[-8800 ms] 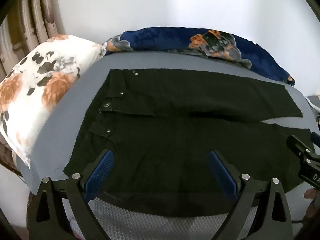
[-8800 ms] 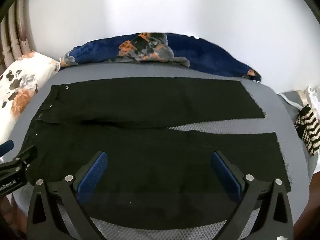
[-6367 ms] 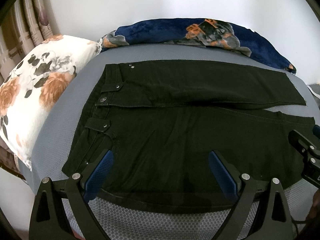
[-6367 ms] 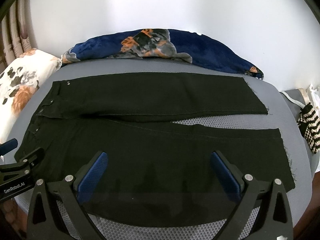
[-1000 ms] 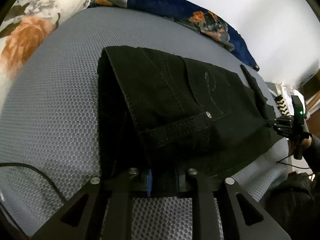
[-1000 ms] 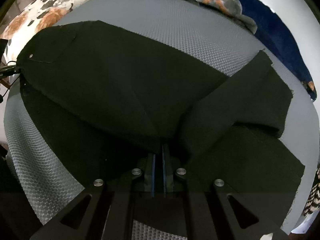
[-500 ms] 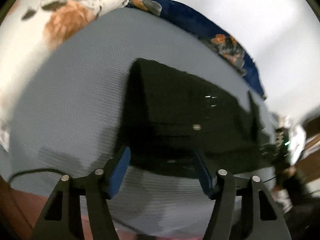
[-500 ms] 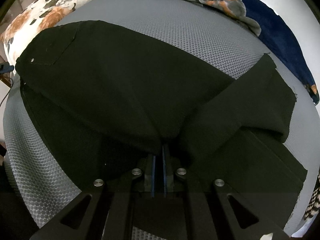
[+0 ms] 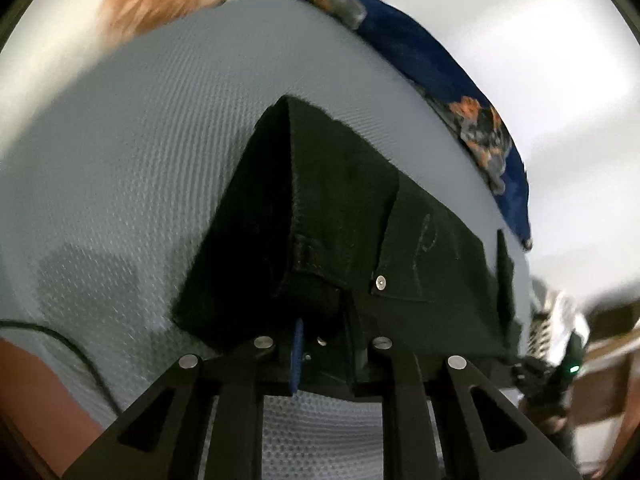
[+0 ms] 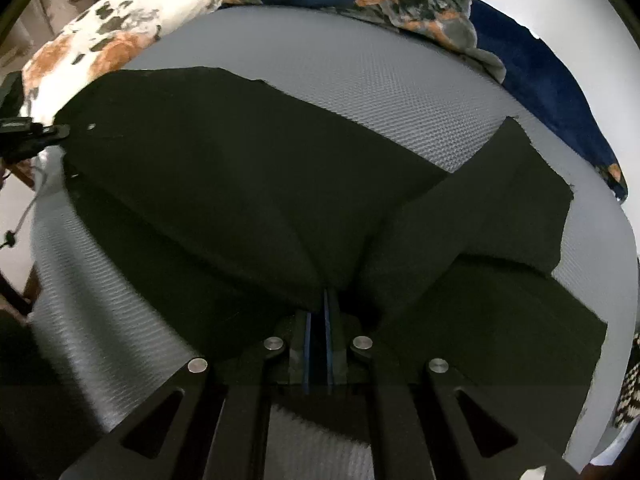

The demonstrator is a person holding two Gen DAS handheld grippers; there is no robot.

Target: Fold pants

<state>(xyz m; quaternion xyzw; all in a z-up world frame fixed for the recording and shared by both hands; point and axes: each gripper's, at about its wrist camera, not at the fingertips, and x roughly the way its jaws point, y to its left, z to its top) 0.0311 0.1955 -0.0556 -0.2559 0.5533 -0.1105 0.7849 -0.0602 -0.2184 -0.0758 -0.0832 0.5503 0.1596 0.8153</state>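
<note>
Black denim, the pants [image 9: 360, 216], is pinched at the waistband corner by the left gripper [image 9: 324, 344]; its jaws were briefly spread and have just been closing again, so that cloth is now clamped between the nearly closed fingers. A fresh hold has thus been taken beside the riveted back pocket [image 9: 420, 248], which lies just ahead of the fingers and to their right. The right gripper [image 10: 325, 312] is closed tight on a raised ridge of the legs, with fabric draped away to either side of its fingers over the grey mesh mattress [image 10: 400, 80]. With the garment already doubled lengthwise and both ends secured, the next fold across its length is judged ready to be made.
</note>
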